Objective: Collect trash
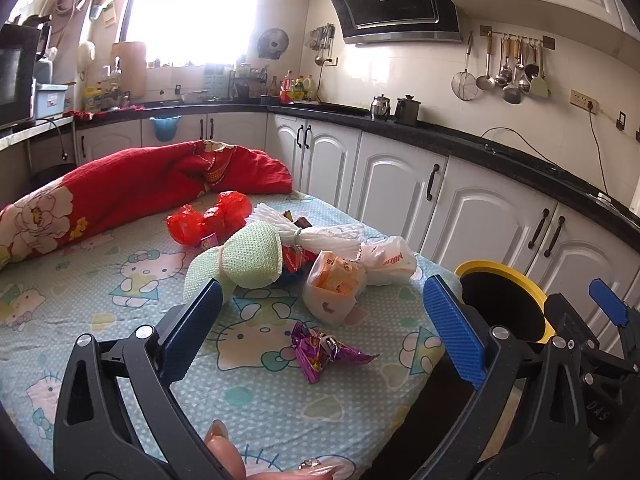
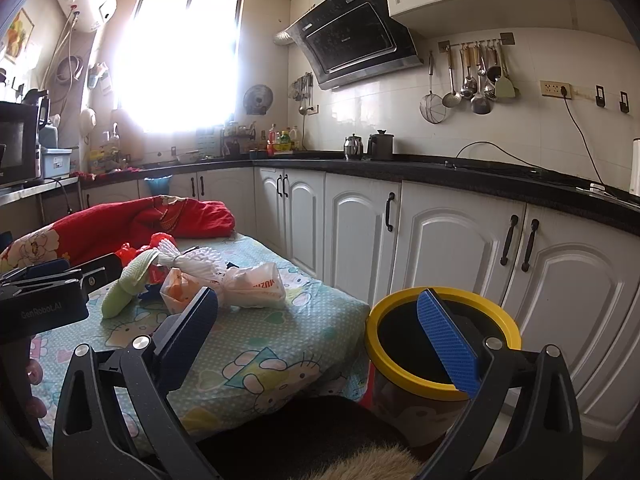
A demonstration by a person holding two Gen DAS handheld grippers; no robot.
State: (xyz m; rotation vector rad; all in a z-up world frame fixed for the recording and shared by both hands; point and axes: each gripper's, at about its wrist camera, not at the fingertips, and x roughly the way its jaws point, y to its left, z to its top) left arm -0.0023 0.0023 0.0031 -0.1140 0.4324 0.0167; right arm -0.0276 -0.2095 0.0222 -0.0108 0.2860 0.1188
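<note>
My left gripper is open over the table, nothing between its fingers. A crumpled purple wrapper lies on the cloth just below and between them. Beyond it is a heap: a clear bag with orange contents, a white plastic bag, a green foam net, a white foam net and a red plastic bag. My right gripper is open and empty, straddling the table corner and the yellow-rimmed bin, its right finger over the bin's mouth. The bin stands off the table's right edge.
The table wears a Hello Kitty cloth; a red flowered blanket lies along its far side. White cabinets under a black counter run close along the right. A dark furry seat sits below the table's near corner. A person's fingers show at the bottom.
</note>
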